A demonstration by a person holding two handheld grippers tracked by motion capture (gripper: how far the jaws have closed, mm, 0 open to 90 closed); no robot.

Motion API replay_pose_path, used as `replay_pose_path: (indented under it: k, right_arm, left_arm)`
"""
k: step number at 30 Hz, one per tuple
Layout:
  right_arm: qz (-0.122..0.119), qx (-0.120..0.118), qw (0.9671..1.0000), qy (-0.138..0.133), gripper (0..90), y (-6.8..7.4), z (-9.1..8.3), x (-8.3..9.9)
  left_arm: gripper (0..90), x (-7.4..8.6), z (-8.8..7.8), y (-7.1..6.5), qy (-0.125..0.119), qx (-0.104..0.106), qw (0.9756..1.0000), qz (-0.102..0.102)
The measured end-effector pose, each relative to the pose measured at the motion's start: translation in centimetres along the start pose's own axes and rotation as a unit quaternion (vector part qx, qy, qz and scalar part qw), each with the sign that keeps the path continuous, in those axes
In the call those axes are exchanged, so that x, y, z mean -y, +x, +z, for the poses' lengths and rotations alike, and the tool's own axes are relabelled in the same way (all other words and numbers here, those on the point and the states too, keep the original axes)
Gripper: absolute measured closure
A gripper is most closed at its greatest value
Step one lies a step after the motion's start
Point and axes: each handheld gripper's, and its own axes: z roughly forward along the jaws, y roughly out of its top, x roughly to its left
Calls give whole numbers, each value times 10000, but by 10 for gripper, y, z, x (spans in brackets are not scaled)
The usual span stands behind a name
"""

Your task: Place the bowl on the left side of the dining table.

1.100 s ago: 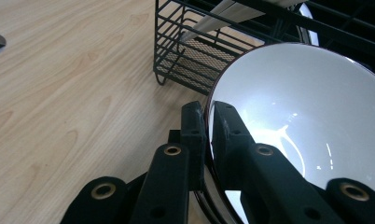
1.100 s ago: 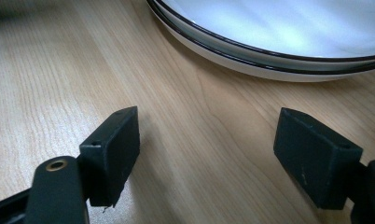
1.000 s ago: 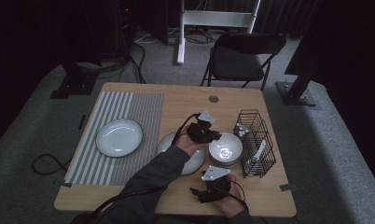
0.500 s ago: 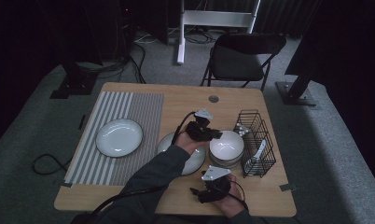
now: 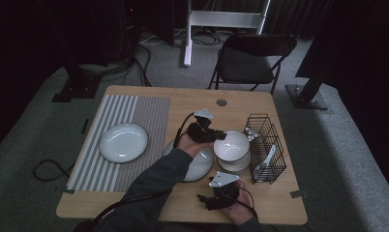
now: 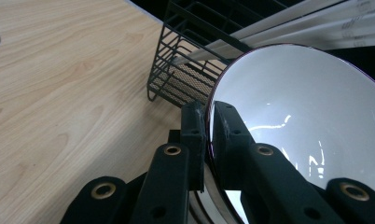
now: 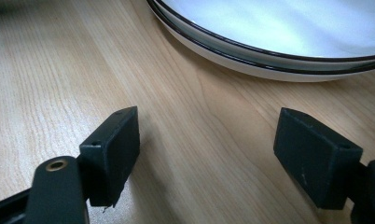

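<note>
Pinching bowl (image 6: pixel 307 121) rim — left gripper (image 6: pixel 208 122); writing unreadable.

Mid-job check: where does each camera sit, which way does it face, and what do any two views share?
High view: above the person's side, looking forward and down on the table; forearms and both tongs show.
Left gripper view: on the left tongs, facing the wire rack; jaws shut on the white bowl rim.
Right gripper view: on the right tongs, low over the wood, facing stacked plates; jaws open.
Shared: bowl and rack, in the high and left views.
</note>
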Motion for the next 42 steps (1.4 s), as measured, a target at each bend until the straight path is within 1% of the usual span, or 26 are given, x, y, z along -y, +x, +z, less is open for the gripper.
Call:
replay_pose_path:
  k: [2, 4, 6, 11, 15, 21, 26, 27, 33, 39, 42]
  right_arm:
    - [1, 0, 10000, -1, 220, 0, 0, 0]
    - [6, -1, 10000, -1, 220, 0, 0, 0]
    - [5, -1, 10000, 1, 220, 0, 0, 0]
    - [4, -1, 10000, 1, 220, 0, 0, 0]
    - [5, -2, 10000, -1, 220, 0, 0, 0]
    - [-1, -2, 10000, -3, 220, 0, 0, 0]
    - [-2, -2, 10000, -5, 220, 0, 0, 0]
    - [0, -2, 10000, -2, 220, 0, 0, 0]
    - [0, -1, 10000, -1, 220, 0, 0, 0]
    - [4, -2, 10000, 0, 220, 0, 0, 0]
    - [11, -4, 10000, 1, 220, 0, 0, 0]
  left_arm:
    - [845, 0, 0, 0, 0, 0, 10000, 0]
    - [845, 0, -5, 3, -52, 16, 10000, -58]
    - [844, 0, -7, 5, -63, 34, 9999, -72]
    - [845, 0, -14, 11, -129, -8, 9998, -146]
    - [844, 1, -20, 16, -177, 20, 9996, -214]
    - [845, 3, -29, 21, -249, -25, 9993, -288]
    - [844, 5, -35, 25, -275, -66, 9992, -296]
    - [844, 6, -37, 27, -296, -73, 9990, -340]
    - [844, 11, -44, 33, -328, -104, 9985, -418]
    - [845, 17, -51, 39, -376, -161, 9981, -460]
    - [845, 20, -55, 41, -354, -191, 9981, -469]
